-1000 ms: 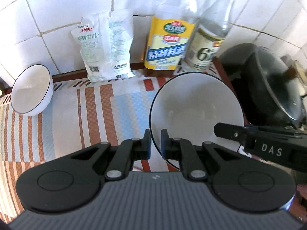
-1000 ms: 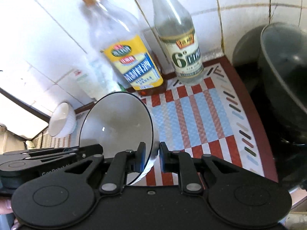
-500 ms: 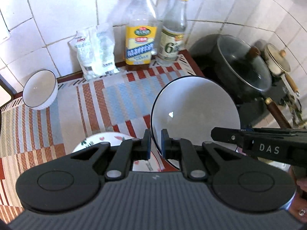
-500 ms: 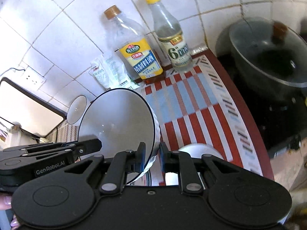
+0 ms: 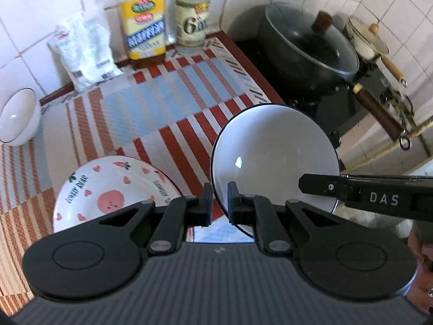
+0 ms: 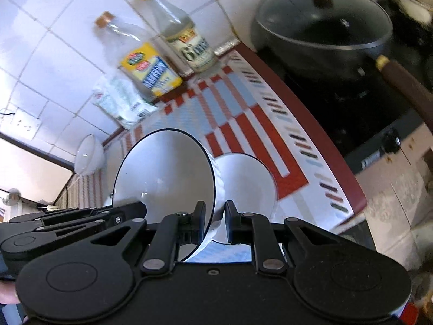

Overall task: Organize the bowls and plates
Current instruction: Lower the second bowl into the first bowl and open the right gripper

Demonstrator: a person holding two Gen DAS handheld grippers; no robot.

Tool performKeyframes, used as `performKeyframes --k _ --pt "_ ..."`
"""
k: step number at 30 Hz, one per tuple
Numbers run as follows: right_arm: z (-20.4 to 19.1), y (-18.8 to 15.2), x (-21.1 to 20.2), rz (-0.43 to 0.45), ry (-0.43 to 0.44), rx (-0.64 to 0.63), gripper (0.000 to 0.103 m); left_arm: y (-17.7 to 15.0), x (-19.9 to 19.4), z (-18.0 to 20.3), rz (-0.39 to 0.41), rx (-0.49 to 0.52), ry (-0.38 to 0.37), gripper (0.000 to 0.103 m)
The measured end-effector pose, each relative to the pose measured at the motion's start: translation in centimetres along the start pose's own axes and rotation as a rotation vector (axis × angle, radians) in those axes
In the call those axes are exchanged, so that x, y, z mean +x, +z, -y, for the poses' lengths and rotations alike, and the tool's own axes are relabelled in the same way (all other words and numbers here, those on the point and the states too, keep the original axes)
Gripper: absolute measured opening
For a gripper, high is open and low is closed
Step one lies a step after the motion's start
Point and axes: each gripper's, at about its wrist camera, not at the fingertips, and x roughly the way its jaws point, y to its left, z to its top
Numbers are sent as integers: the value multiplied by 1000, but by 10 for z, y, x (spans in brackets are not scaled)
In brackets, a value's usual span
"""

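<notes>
Left wrist view shows your left gripper (image 5: pixel 218 203) pinched tight on the near rim of a white bowl (image 5: pixel 273 159), which you hold tilted with its mouth toward the camera, above the striped mat (image 5: pixel 173 108). Your right gripper (image 5: pixel 351 189) reaches in from the right side and lies across the bowl's opposite edge. Just left of the bowl, a plate (image 5: pixel 108 189) printed with hearts and a pink face sits flat on the mat, partly hidden by your left fingers. A second, smaller bowl (image 5: pixel 19 119) rests on its side at the far left edge of the mat, well apart from the others.

From the right wrist you see your right gripper (image 6: pixel 213 222) clamped on the bowl's wall (image 6: pixel 167 173), one finger inside and one outside, with your left gripper (image 6: pixel 81 216) coming in from the left. Another white dish (image 6: pixel 243 184) lies directly behind the held bowl; whether they touch you cannot tell.

At the tiled wall stand two bottles (image 5: pixel 143 29) and a white bag (image 5: pixel 86 48). A lidded pan (image 5: pixel 311 43) sits on the stove to the right.
</notes>
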Motion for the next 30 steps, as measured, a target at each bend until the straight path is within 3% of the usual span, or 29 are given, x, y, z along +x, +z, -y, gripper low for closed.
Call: performKeyframes --k 17,30 --pt "35 5 42 -76 -32 60 19 8 59 5 -125 -3 18 9" --pt "18 8 55 -66 -146 -148 19 10 79 2 -184 -16 14 9"
